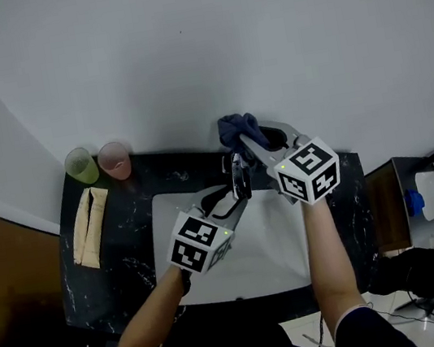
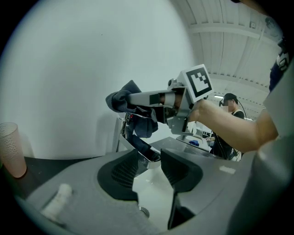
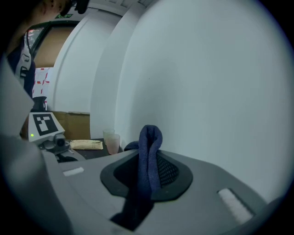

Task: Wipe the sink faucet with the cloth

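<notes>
Between the pads of the right gripper (image 3: 149, 156), a fold of dark blue cloth (image 3: 149, 137) is pinched. The jaws are pressed together on it, a loop standing above the tips and the rest trailing down between the pads. At the left gripper (image 2: 149, 158), the jaws stand wide with the end of the faucet spout (image 2: 140, 146) lying across their tips. The spout fills the gap and both pads appear to bear on its sides.

Left gripper view: the right gripper reaches in level from the right. Its cloth hangs over the top of the faucet's upright body, where the spout begins, and appears to touch it.

Head view: both grippers converge on the faucet at the back edge of the white sink basin (image 1: 279, 249), left gripper on the spout and right gripper above and behind it. The cloth is bunched just beyond the faucet, close to the white wall (image 1: 180, 51). The basin is set in a black speckled counter (image 1: 131, 249).

Counter, left of the basin: a green cup (image 1: 81, 166) and a pink cup (image 1: 114, 160) stand side by side at the wall. A folded beige towel (image 1: 91, 227) lies nearer the front, well apart from the faucet.
</notes>
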{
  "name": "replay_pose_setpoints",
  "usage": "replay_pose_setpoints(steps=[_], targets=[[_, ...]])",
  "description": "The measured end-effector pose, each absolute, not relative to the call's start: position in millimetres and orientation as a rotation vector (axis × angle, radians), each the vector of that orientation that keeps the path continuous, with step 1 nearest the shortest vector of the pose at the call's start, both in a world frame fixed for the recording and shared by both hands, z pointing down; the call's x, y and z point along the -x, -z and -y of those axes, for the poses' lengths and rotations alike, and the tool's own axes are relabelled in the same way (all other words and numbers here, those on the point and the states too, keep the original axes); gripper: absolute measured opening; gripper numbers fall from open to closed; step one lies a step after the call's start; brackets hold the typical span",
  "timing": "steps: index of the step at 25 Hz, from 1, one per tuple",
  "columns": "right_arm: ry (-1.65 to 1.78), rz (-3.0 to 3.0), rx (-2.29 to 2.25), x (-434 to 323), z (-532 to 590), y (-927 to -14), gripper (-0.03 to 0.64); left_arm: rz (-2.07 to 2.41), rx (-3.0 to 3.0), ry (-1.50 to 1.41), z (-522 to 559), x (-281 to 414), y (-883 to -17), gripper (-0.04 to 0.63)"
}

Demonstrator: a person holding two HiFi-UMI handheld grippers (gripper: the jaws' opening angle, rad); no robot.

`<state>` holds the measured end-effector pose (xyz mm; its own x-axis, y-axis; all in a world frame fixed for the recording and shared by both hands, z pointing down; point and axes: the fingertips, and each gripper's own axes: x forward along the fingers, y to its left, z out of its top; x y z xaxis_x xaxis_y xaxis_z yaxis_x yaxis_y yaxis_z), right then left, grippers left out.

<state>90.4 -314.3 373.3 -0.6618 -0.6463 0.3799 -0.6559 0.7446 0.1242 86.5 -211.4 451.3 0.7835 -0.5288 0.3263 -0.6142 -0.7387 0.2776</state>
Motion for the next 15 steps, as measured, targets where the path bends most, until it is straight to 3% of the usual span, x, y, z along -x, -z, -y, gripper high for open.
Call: replay_pose_setpoints(steps=[15], targets=[[-0.253,2.559,-1.307,-144.3,317.5,-388.8,0.061,0.89,-2.593,-0.315,211.8,-84.0,-452.4,0.16]])
